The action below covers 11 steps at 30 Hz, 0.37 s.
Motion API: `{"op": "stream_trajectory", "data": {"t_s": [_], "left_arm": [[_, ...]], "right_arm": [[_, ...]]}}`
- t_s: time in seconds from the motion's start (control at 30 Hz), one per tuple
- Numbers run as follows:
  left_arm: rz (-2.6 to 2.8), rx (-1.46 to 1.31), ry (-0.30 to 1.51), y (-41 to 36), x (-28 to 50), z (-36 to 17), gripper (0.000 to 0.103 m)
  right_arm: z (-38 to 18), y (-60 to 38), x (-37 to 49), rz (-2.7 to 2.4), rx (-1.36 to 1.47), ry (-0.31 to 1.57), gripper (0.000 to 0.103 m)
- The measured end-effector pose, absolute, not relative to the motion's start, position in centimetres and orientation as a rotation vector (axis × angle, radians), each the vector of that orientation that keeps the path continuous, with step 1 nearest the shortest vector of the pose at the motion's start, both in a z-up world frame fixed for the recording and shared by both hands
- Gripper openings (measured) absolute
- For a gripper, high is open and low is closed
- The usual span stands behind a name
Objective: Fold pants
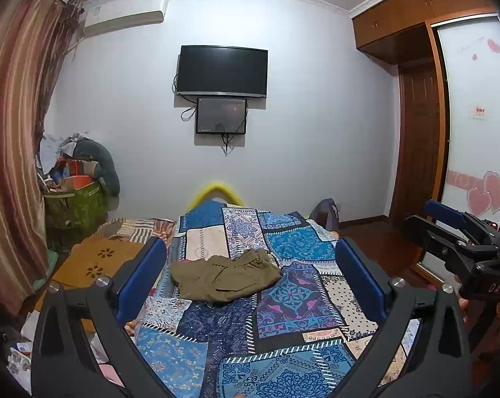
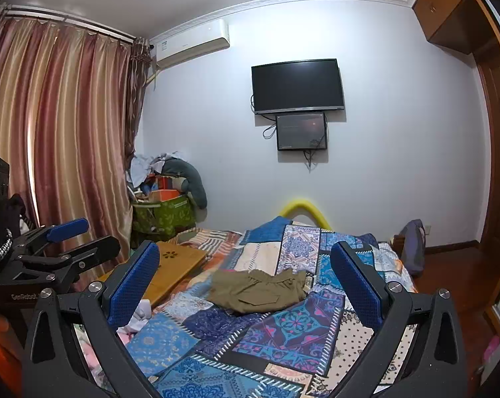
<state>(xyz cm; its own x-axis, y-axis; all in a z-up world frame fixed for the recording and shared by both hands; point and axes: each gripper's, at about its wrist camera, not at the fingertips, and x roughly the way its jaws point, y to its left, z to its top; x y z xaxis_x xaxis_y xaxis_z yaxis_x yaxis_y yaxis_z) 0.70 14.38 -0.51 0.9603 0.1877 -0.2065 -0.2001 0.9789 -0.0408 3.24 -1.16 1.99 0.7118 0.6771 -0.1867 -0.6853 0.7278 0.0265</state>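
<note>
Our left gripper (image 1: 250, 272) and right gripper (image 2: 245, 277) gape wide, empty. The olive pants (image 1: 225, 277) lie bunched mid-bed (image 1: 283, 341) (soft, light); we'd pinch the waistband corners.

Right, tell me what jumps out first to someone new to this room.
The loud blue patchwork bedspread fills the middle, with olive-green pants lying in a loosely folded heap on it. Both open grippers, left gripper and right gripper, frame that heap without touching it. Behind, a dark TV hangs on the pale wall.
</note>
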Motion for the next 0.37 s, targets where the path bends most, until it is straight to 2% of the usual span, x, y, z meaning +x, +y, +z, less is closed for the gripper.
{"op": "stream_trajectory", "data": {"t_s": [0.37], "left_arm": [[0.19, -0.039, 0.202, 13.88, 0.7, -0.7, 0.103]], "right_arm": [[1.81, -0.93, 3.25, 0.758, -0.044, 0.2, 0.102]]}}
